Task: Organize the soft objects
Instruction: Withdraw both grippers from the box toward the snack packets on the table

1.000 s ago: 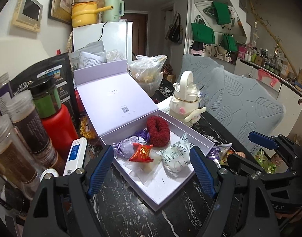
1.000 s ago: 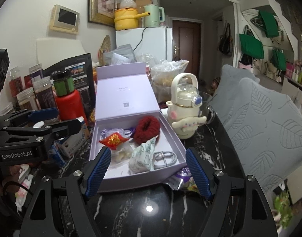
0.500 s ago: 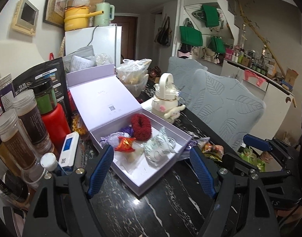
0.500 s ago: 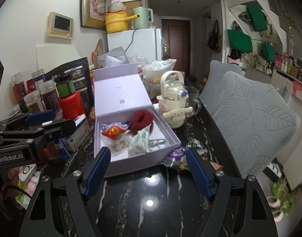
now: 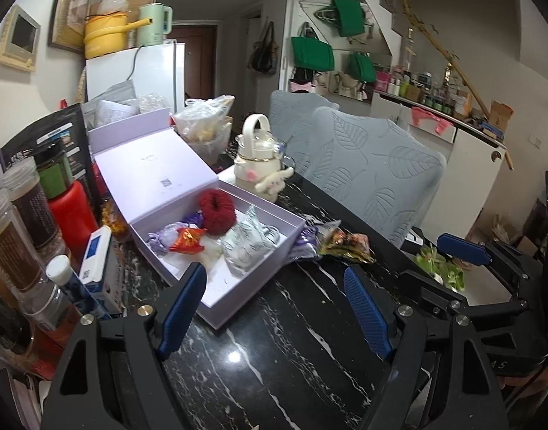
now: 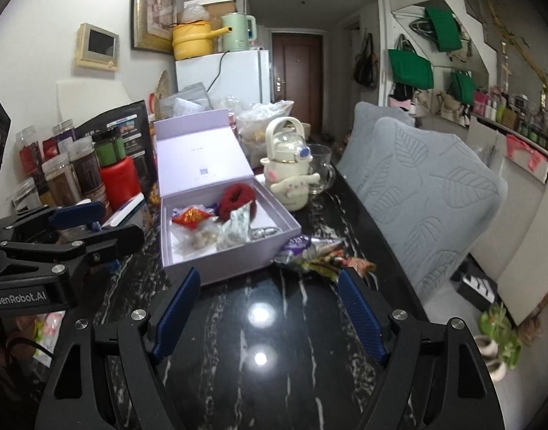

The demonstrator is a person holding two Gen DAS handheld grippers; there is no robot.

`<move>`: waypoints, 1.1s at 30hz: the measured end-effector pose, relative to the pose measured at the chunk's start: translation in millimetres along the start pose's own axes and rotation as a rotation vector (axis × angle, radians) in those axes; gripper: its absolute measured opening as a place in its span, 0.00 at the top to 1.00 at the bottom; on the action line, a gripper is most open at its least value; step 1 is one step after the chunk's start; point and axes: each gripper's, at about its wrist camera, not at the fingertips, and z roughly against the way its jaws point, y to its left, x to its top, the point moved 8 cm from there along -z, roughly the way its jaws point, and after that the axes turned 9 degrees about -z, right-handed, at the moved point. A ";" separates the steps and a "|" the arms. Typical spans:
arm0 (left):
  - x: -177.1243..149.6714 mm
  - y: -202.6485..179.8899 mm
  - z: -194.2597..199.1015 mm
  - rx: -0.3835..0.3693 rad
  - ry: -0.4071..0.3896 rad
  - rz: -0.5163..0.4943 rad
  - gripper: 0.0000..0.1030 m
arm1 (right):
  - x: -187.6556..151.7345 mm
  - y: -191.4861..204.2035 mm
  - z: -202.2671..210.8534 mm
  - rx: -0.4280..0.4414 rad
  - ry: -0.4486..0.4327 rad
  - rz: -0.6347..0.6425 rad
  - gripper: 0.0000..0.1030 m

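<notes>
Cluttered kitchen corner; black marble bench crowded with jars on its left side. Lavender box, lid up, already holds a red scrunchie, a red foil packet and a pale crinkled pouch. Left to do, by my reading: purple and multicoloured wrappers lie on the bench just beside the box's right wall (soft, crumpled, light). Left tongs and right tongs both gape, nothing between them, well short of the box.
</notes>
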 end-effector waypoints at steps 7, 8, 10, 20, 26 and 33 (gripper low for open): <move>-14.6 -16.6 -6.5 -0.046 0.037 -0.012 0.23 | -17.7 -12.9 5.9 -0.020 0.019 -0.043 0.22; -17.2 -19.7 -8.4 -0.053 0.043 -0.016 0.23 | -20.9 -15.2 6.0 -0.023 0.023 -0.049 0.22; -21.3 -23.5 -12.5 -0.063 0.056 -0.018 0.23 | -29.1 -20.6 6.2 -0.035 0.037 -0.061 0.22; -36.2 -32.5 -33.9 -0.086 0.103 0.005 0.23 | -59.6 -48.4 -3.3 -0.076 0.099 -0.102 0.22; -37.8 -40.6 -51.6 -0.099 0.116 -0.003 0.23 | -67.4 -62.1 -18.0 -0.069 0.129 -0.116 0.22; -37.3 -47.0 -85.1 -0.138 0.153 -0.006 0.23 | -65.3 -81.4 -44.2 -0.052 0.158 -0.132 0.22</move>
